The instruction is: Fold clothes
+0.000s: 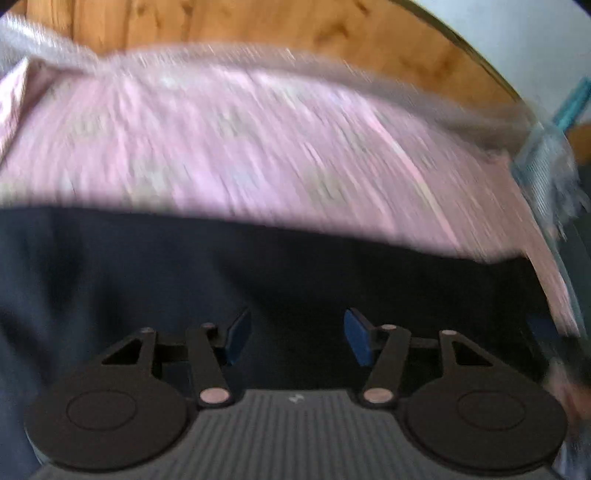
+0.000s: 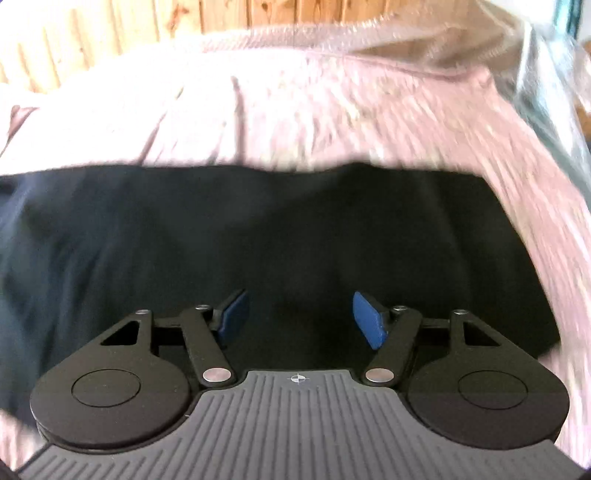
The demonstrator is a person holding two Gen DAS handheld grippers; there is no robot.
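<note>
The left gripper (image 1: 297, 338) and the right gripper (image 2: 299, 319) both stand wide apart with nothing between their blue pads, each over a dark garment (image 2: 258, 236). The garment lies on a pink bedspread (image 2: 295, 107), its far edge short of the bedspread's far edge, with wood panelling (image 1: 258, 22) beyond.

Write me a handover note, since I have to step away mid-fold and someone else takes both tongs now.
Left tongs: open, empty, over the dark garment.
Right tongs: open, empty, over the same dark garment.
Things: the garment lies spread on the pink bedsheet, its far edge running fairly straight across both views. Wooden panelling is behind the bed.
Done: garment laid out roughly flat; both views are motion-blurred, so whether it has been folded is unclear.
Left: grip an edge with each tongs and make the folds.
</note>
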